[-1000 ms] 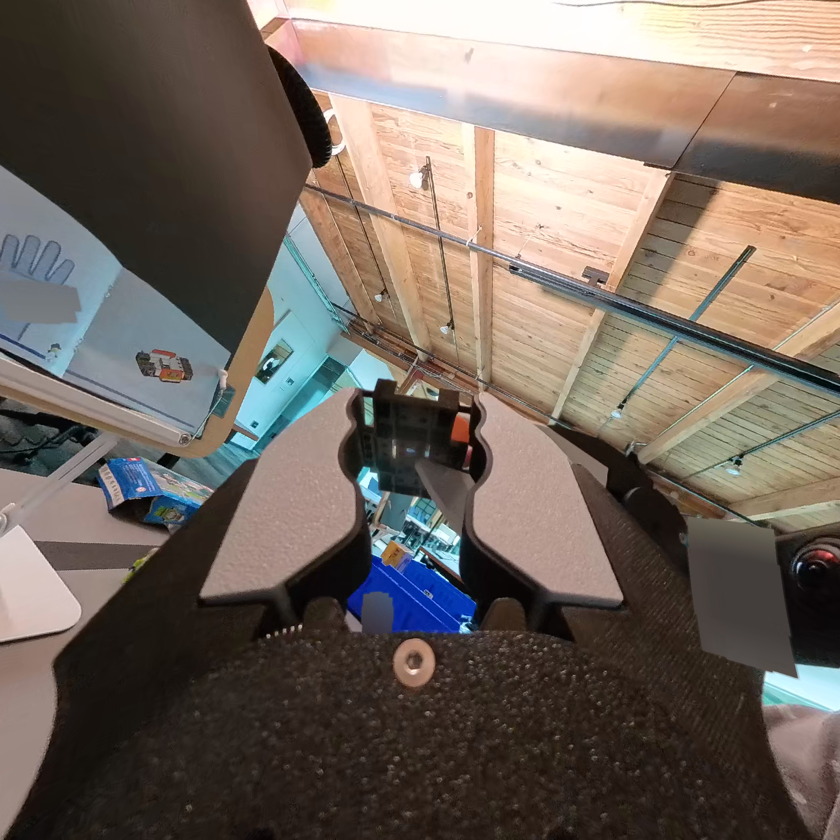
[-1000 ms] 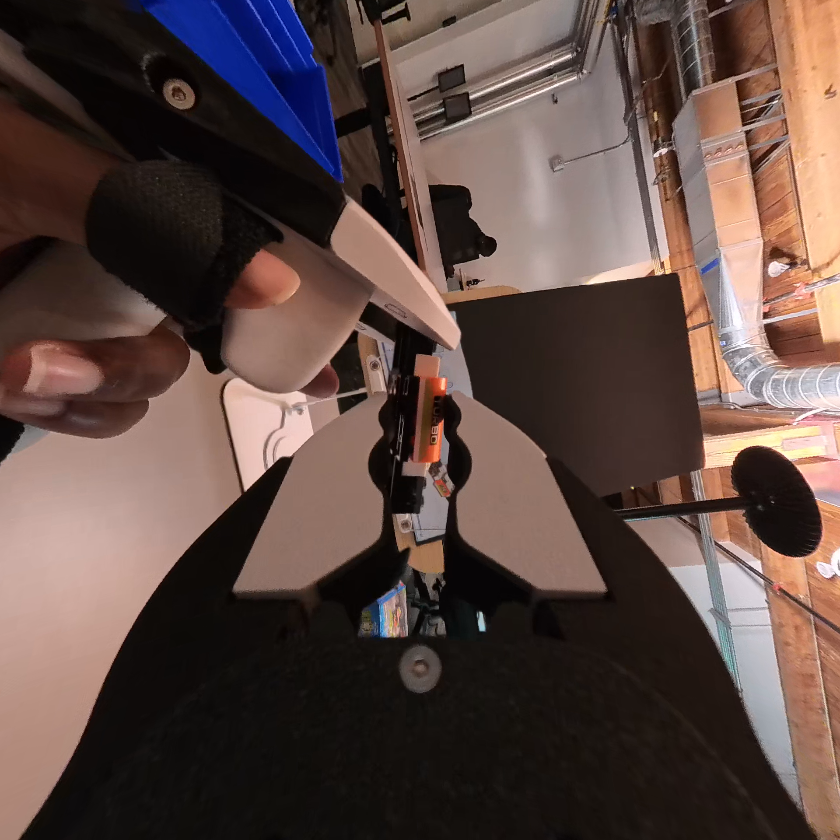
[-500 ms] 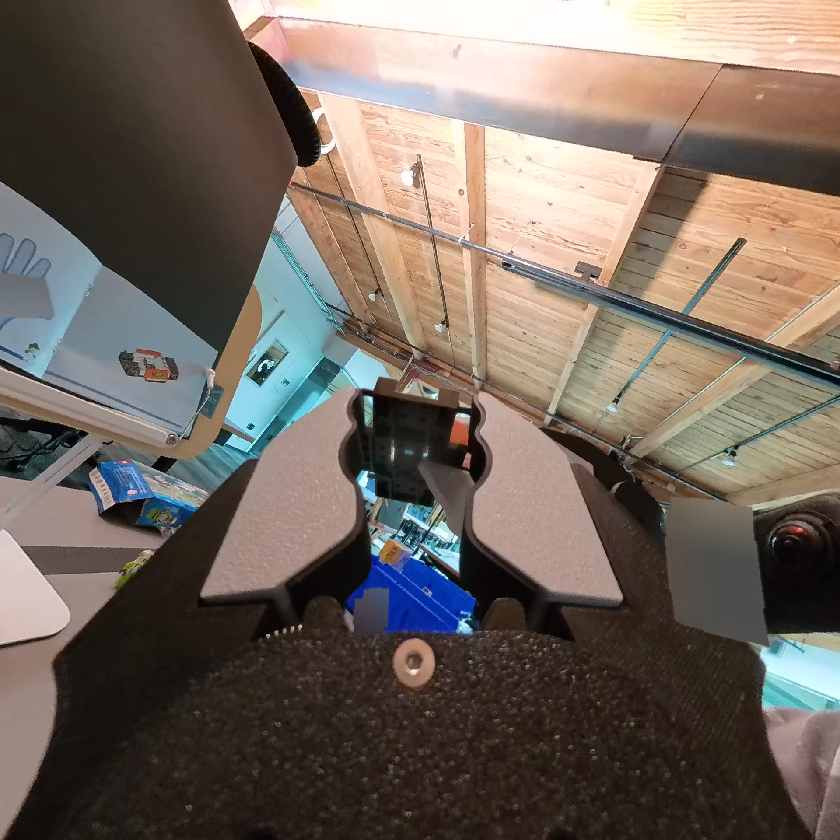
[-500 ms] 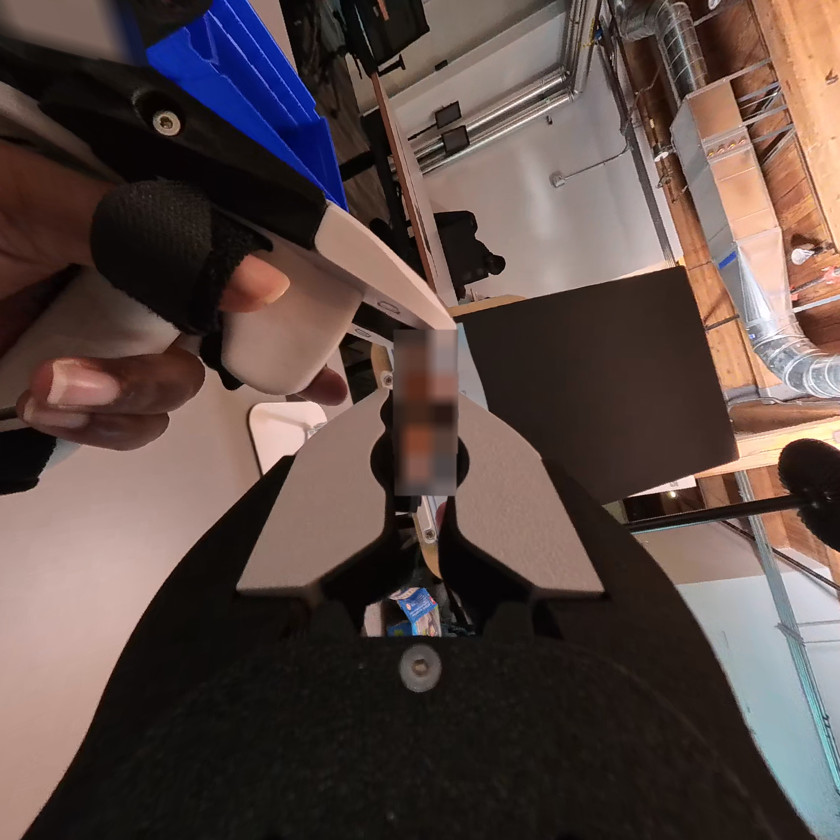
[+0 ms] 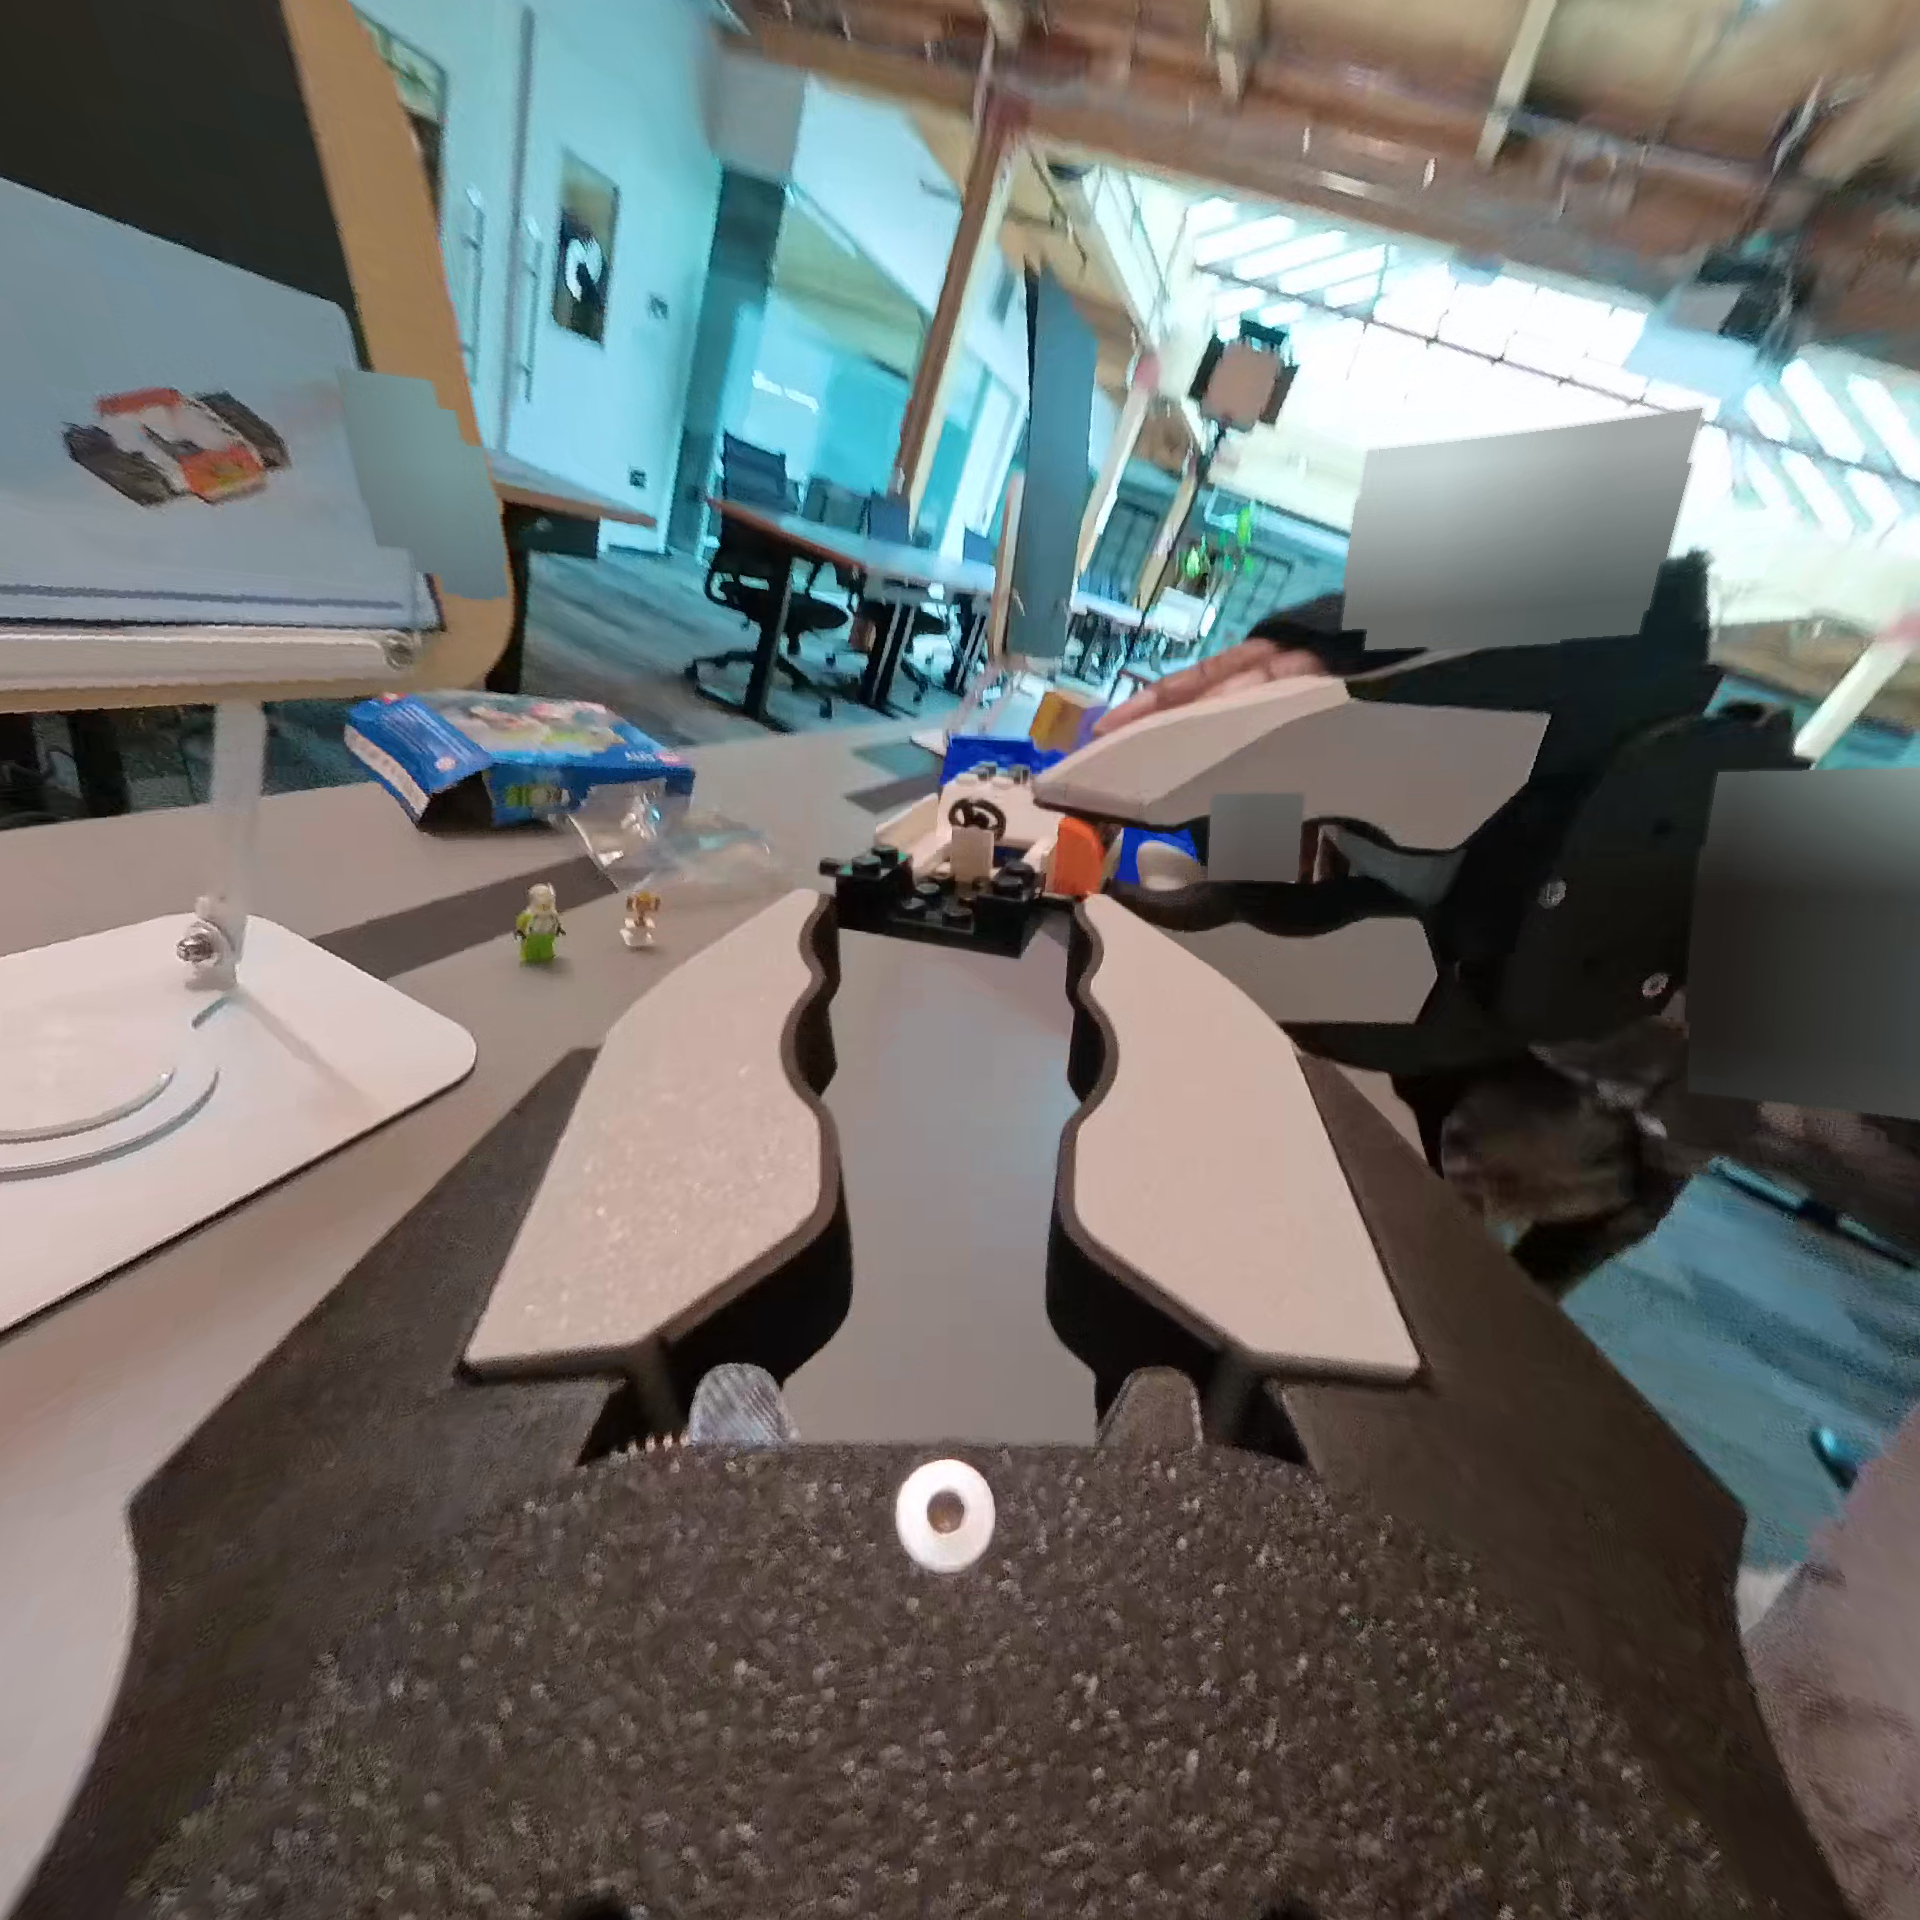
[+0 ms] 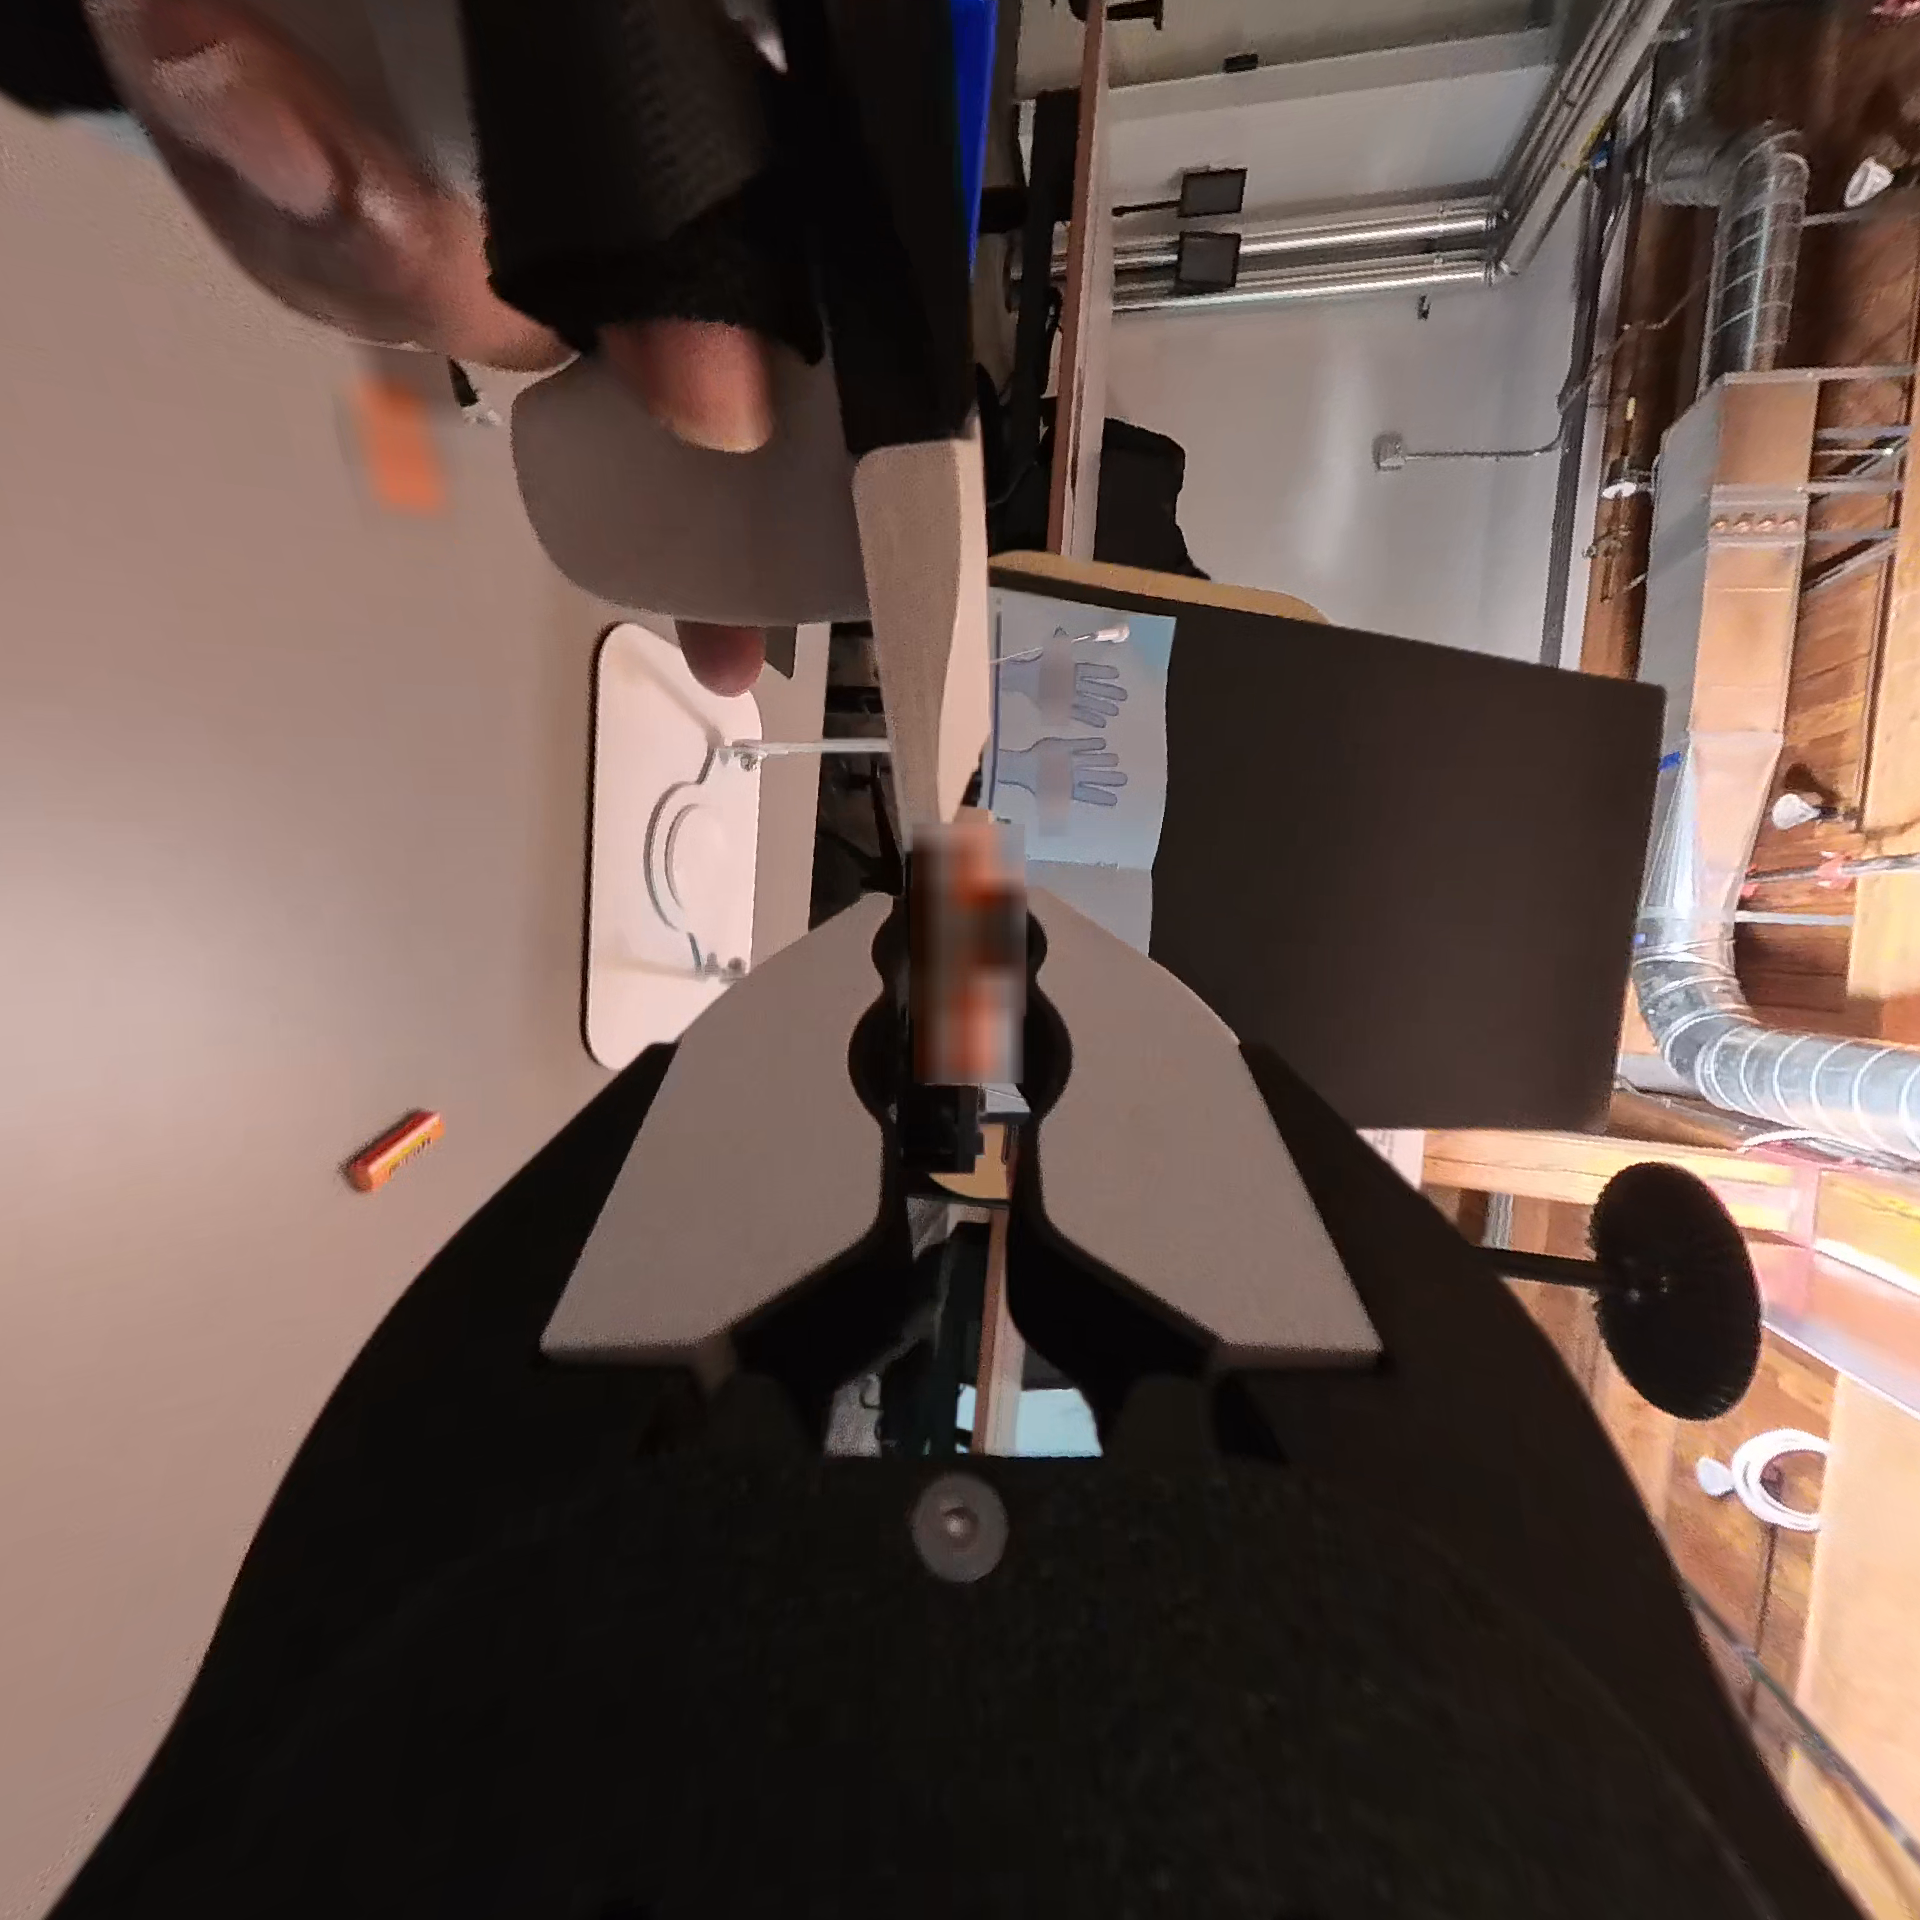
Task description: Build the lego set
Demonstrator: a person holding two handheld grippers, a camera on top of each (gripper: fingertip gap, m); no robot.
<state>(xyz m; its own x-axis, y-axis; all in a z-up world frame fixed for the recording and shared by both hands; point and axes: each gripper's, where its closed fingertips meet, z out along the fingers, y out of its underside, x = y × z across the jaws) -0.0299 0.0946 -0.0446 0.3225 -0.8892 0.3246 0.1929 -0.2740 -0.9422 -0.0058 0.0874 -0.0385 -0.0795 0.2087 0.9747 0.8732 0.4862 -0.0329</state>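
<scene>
**Two grippers, one lego model between them**

Our left gripper [image 5: 945,914] has its jaws spread apart, the lego model [image 5: 951,883] sitting just past its fingertips; we cannot tell whether they touch it. Our right gripper [image 6: 961,997] is clenched on that model [image 6: 940,1127], a black base with white and orange parts, held above the grey table [image 5: 312,852]. In the left wrist view the right gripper [image 5: 1101,831] reaches in from the right side. Toward the table's far edge lie a blue box [image 5: 509,764] and a clear bag [image 5: 665,847], with two minifigures [image 5: 540,920] standing nearer. One orange brick [image 6: 395,1150] lies loose on the table.
</scene>
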